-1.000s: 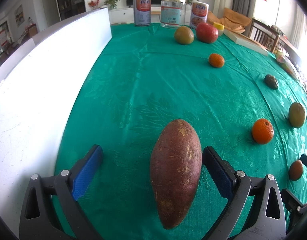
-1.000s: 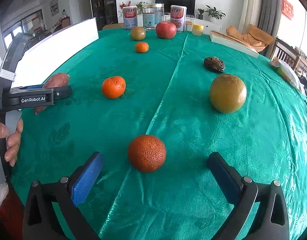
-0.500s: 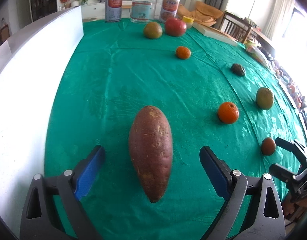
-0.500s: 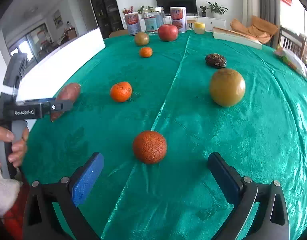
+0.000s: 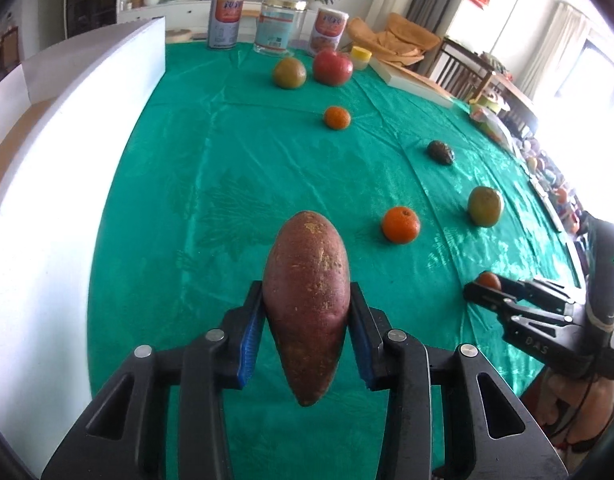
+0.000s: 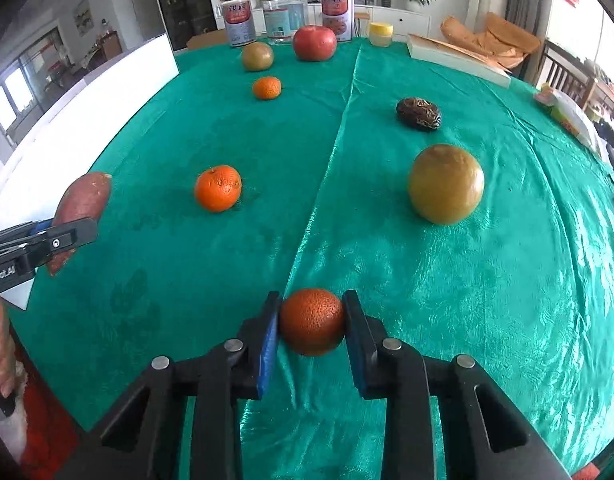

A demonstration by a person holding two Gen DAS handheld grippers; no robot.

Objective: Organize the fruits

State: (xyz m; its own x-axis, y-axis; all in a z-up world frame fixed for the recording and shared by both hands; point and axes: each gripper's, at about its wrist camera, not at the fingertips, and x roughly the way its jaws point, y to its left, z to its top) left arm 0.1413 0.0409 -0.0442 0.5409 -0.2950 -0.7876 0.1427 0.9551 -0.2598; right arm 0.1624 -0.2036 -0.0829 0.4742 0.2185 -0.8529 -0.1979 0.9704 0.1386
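Left gripper [image 5: 307, 320]: jaws closed on the sweet potato [image 5: 307, 300], pads pressed to both flanks, its tip pointing forward.
Right gripper [image 6: 312, 322]: jaws clamped on the dark orange [image 6: 312, 321], low over the green table [image 6: 507, 280].
Nearby fruit: bright mandarin [image 6: 218, 188] between the two grippers; yellow-green fruit [image 6: 446, 184] ahead to the right.
Farther out: dark wrinkled fruit [image 6: 418, 113], small mandarin [image 6: 267, 87], red apple [image 6: 314, 43].
Far edge: three jars [image 6: 286, 16].
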